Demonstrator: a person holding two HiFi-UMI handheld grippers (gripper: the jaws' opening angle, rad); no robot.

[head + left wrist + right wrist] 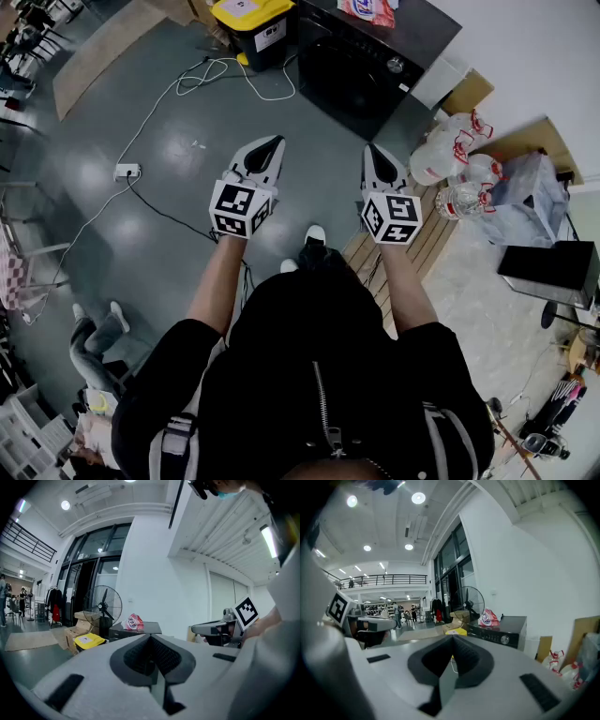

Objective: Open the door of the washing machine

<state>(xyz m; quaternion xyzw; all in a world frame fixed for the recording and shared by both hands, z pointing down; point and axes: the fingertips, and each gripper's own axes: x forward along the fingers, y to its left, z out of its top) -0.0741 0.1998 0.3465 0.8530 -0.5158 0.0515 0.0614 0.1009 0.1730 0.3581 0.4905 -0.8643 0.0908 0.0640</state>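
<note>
The black washing machine (361, 66) stands against the far wall with its door closed, and a pink-and-white bag (370, 9) lies on its top. It also shows in the left gripper view (136, 631) and the right gripper view (501, 632). My left gripper (274, 142) is held over the grey floor well short of the machine, its jaws shut with nothing between them (152, 639). Beside it, my right gripper (372, 150) points at the machine from the same distance. Its pads meet with nothing between them (452, 639).
A yellow-lidded bin (253, 28) stands left of the machine. White cables (216, 75) and a power strip (127, 172) lie on the floor. Several water bottles (459, 159) sit on a wooden pallet (422, 244) at the right. A standing fan (104, 605) is behind the bin.
</note>
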